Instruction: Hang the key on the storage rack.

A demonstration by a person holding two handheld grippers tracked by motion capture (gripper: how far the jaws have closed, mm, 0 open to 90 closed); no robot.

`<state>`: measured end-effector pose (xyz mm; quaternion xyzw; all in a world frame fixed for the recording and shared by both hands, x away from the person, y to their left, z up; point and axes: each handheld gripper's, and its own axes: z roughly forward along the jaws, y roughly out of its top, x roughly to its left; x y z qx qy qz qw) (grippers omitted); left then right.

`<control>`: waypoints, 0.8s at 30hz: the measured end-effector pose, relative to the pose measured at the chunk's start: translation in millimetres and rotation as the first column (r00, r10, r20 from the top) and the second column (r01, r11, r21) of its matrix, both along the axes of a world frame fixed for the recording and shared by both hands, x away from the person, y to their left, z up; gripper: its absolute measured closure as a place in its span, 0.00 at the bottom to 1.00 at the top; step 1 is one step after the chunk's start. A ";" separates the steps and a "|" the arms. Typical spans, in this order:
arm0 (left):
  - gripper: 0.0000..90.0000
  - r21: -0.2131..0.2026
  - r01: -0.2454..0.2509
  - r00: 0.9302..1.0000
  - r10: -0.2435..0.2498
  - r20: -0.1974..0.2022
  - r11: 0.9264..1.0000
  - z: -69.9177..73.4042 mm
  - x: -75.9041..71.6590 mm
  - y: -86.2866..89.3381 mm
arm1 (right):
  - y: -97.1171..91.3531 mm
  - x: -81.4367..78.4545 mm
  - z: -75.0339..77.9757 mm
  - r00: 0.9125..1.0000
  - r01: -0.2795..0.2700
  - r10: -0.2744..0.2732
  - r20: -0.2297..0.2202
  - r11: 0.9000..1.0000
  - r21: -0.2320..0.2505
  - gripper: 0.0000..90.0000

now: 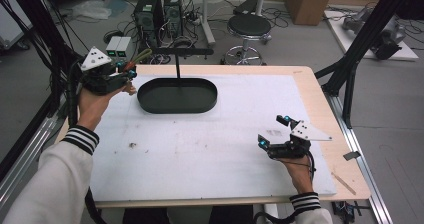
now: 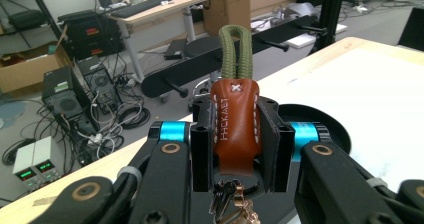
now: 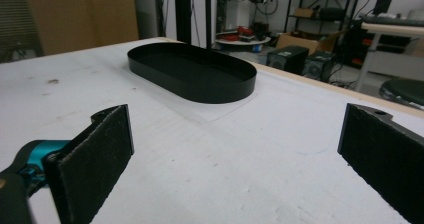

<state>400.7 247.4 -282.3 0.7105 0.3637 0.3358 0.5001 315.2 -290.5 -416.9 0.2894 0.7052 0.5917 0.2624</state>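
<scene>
Tray (image 1: 150,103) sits bare; left gripper (image 2: 235,134) clamps leather keychain (image 2: 235,126).

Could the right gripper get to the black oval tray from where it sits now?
Probably yes. The right gripper is open and holds nothing, and only bare white mat lies between it and the black oval tray. The left gripper, shut on a leather key fob, sits at the tray's far end.

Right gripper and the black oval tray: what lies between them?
Nothing: bare white mat runs from the open right gripper to the black oval tray, seen in the right gripper view.
</scene>
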 end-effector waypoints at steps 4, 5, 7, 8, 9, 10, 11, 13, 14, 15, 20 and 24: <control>0.79 -0.014 -0.017 1.000 0.017 -0.001 1.000 -3.5 7.2 1.4 | -1.6 -4.0 -4.7 0.999 0.031 -0.032 0.040 0.999 0.043 0.00; 0.79 -0.009 -0.021 1.000 0.021 -0.003 1.000 -4.7 9.0 1.6 | -2.6 -5.4 -7.3 0.998 0.041 -0.044 0.043 0.998 0.056 0.00; 0.79 -0.021 -0.030 1.000 0.030 -0.006 0.999 -7.6 13.1 1.6 | -4.7 -7.2 -12.5 0.996 0.060 -0.065 0.061 0.995 0.075 0.00; 0.79 -0.023 -0.033 0.999 0.033 -0.006 0.999 -8.8 14.9 1.4 | -5.2 -9.2 -15.1 0.996 0.065 -0.070 0.057 0.995 0.082 0.00; 0.79 -0.029 -0.032 0.999 0.032 -0.012 0.999 -10.1 16.7 1.4 | -5.5 -10.5 -16.8 0.995 0.068 -0.073 0.061 0.994 0.083 0.00; 0.79 -0.036 -0.033 0.999 0.032 -0.017 0.999 -11.3 18.4 1.4 | -5.8 -11.5 -18.3 0.995 0.073 -0.078 0.067 0.994 0.079 0.00; 0.79 -0.039 -0.038 0.999 0.038 -0.020 0.999 -12.7 20.1 1.1 | -6.1 -12.5 -19.2 0.994 0.076 -0.082 0.070 0.994 0.077 0.00; 0.79 -0.042 -0.049 0.999 0.048 -0.022 0.998 -15.6 24.1 1.4 | -7.2 -14.4 -21.4 0.993 0.080 -0.086 0.080 0.993 0.083 0.00; 0.79 -0.044 -0.052 0.998 0.051 -0.022 0.998 -16.3 25.3 1.5 | -8.2 -15.7 -22.7 0.993 0.080 -0.088 0.082 0.993 0.092 0.00; 0.79 -0.046 -0.054 0.998 0.053 -0.022 0.997 -17.7 27.1 1.4 | -9.1 -16.1 -23.6 0.991 0.083 -0.092 0.093 0.992 0.097 0.00; 0.79 -0.033 -0.072 0.997 0.071 -0.031 0.997 -23.7 34.1 1.0 | -11.3 -18.4 -30.7 0.990 0.101 -0.111 0.084 0.988 0.115 0.00; 0.79 -0.036 -0.087 0.996 0.085 -0.031 0.996 -26.9 38.6 1.3 | -11.5 -20.6 -34.7 0.988 0.112 -0.123 0.092 0.987 0.115 0.00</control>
